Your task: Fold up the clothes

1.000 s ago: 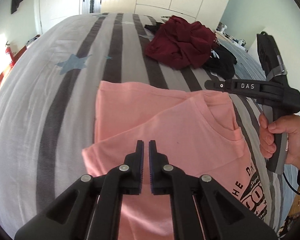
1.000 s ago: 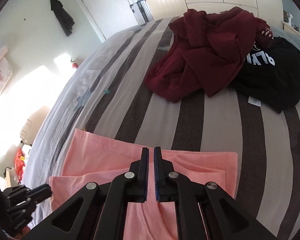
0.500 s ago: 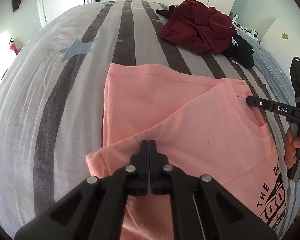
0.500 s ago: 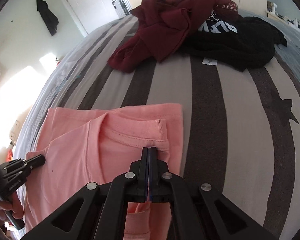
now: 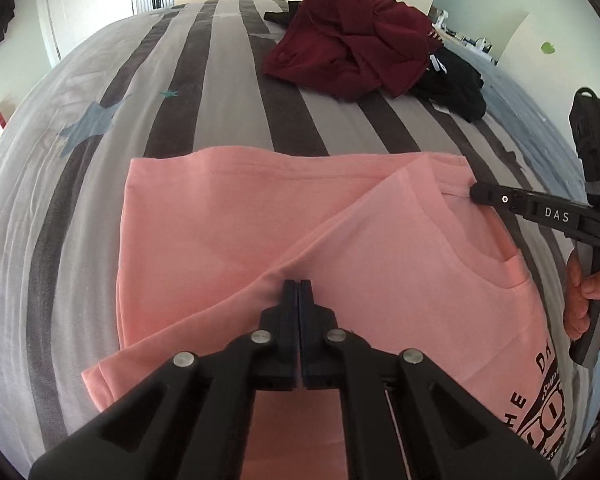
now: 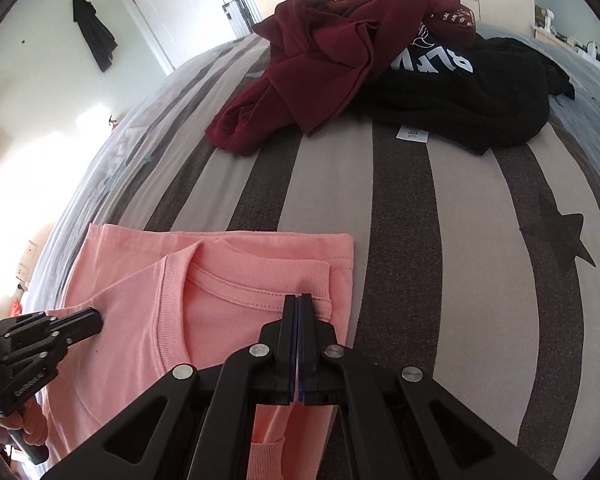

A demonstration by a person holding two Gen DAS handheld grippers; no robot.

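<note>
A pink T-shirt (image 5: 228, 220) lies partly folded on the striped bed, its black print (image 5: 540, 412) at the lower right. My left gripper (image 5: 299, 284) is shut on the pink T-shirt at its diagonal folded edge. My right gripper (image 6: 299, 300) is shut on the pink T-shirt (image 6: 140, 280) at the collar by its right edge. The right gripper also shows in the left wrist view (image 5: 476, 192), and the left one in the right wrist view (image 6: 94, 318).
A crumpled maroon garment (image 5: 348, 36) and a black garment (image 5: 452, 80) lie at the far side of the grey striped bedspread (image 5: 228, 92); both also show in the right wrist view, maroon (image 6: 320, 64), black (image 6: 460, 92). White wardrobe doors and a door stand behind the bed.
Both grippers went from slightly open to shut on the pink T-shirt. Both lowered onto the cloth, the left at the fold edge, the right at the collar.
</note>
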